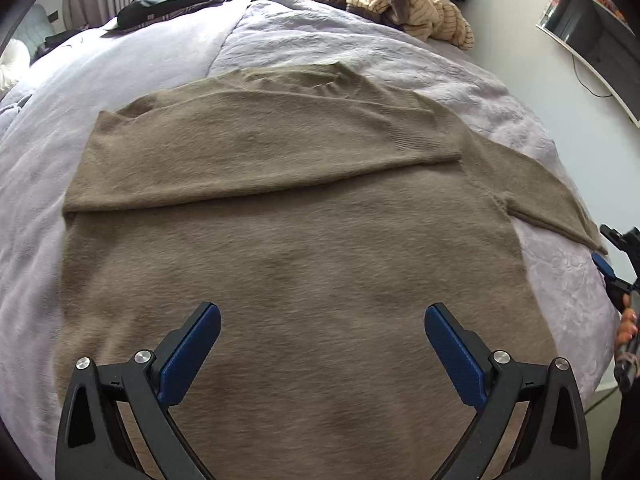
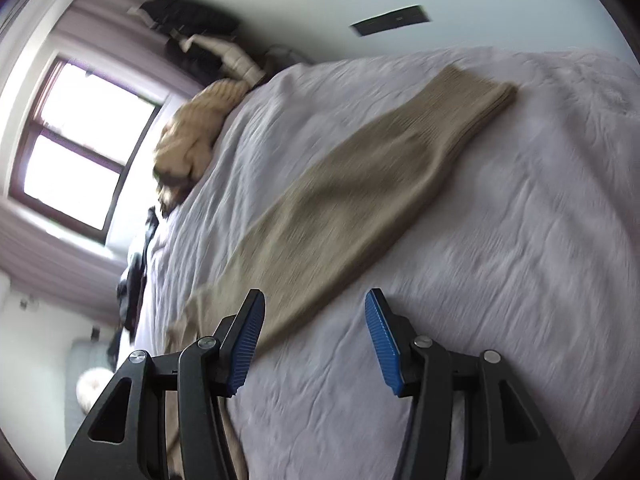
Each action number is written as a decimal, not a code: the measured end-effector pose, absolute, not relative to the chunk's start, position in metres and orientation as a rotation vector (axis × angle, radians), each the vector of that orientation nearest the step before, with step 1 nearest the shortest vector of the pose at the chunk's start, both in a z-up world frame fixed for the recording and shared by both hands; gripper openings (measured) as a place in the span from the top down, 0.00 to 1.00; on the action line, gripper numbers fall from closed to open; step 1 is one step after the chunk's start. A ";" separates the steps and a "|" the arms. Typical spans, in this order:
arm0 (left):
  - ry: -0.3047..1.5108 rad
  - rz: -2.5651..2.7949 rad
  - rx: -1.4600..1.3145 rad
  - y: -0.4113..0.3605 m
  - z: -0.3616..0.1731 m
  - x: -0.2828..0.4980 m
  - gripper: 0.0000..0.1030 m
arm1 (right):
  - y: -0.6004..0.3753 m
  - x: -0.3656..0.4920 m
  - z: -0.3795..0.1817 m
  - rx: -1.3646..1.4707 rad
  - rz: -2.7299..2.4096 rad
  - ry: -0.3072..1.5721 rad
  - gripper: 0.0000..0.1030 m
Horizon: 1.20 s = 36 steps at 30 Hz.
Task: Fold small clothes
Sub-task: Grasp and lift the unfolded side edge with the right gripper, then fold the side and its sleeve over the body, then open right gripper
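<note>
A tan knit sweater (image 1: 296, 248) lies flat on the bed. Its left sleeve (image 1: 260, 152) is folded across the chest. Its right sleeve (image 1: 532, 184) stretches out to the right and also shows in the right wrist view (image 2: 360, 184), ending in a ribbed cuff (image 2: 476, 100). My left gripper (image 1: 322, 320) is open and empty above the sweater's lower body. My right gripper (image 2: 314, 312) is open and empty, hovering just over the inner part of the right sleeve. It shows at the right edge of the left wrist view (image 1: 612, 268).
The bed has a pale lilac cover (image 1: 400, 60). A heap of beige and brown clothes (image 1: 404, 0) lies at the far end, dark clothes (image 1: 172, 0) at the far left. A window (image 2: 84, 144) is beyond. A monitor (image 1: 592, 36) hangs on the right wall.
</note>
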<state>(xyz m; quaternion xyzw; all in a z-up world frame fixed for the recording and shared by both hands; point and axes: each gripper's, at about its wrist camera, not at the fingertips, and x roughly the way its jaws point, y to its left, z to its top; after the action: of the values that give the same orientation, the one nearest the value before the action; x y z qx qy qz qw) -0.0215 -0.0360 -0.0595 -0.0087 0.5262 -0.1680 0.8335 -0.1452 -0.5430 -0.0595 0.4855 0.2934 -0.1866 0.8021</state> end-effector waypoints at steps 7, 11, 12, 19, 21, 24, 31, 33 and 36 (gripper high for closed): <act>1.076 -0.376 -0.029 -0.067 -0.050 -0.018 0.01 | -0.584 -0.135 -0.079 1.174 -0.460 0.548 0.45; 1.060 -0.378 -0.029 -0.077 -0.047 -0.013 0.01 | -0.598 -0.130 -0.084 1.216 -0.436 0.517 0.83; 1.055 -0.376 -0.026 -0.079 -0.047 -0.012 0.01 | -0.600 -0.129 -0.086 1.223 -0.441 0.520 0.94; 1.029 -0.334 -0.039 -0.065 -0.046 -0.005 0.01 | -0.584 -0.112 -0.061 1.167 -0.304 0.468 0.94; 1.014 -0.316 -0.038 -0.058 -0.045 -0.003 0.01 | -0.570 -0.099 -0.046 1.124 -0.230 0.460 0.94; 0.989 -0.286 -0.049 -0.042 -0.042 0.000 0.01 | -0.537 -0.070 -0.019 1.029 -0.138 0.479 0.94; 0.972 -0.200 -0.135 0.013 -0.047 0.007 0.01 | -0.411 0.015 0.023 0.770 0.151 0.575 0.94; 0.971 -0.177 -0.164 0.029 -0.049 0.008 0.01 | -0.358 0.042 0.025 0.669 0.243 0.627 0.94; 0.959 -0.136 -0.192 0.052 -0.052 0.011 0.01 | -0.283 0.074 0.014 0.553 0.357 0.719 0.94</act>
<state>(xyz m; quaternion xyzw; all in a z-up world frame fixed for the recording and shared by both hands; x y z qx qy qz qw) 0.0108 0.0522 -0.0516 -0.0923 0.4603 -0.0652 0.8806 0.0738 -0.2829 0.0145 0.2657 0.3457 0.1717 0.8834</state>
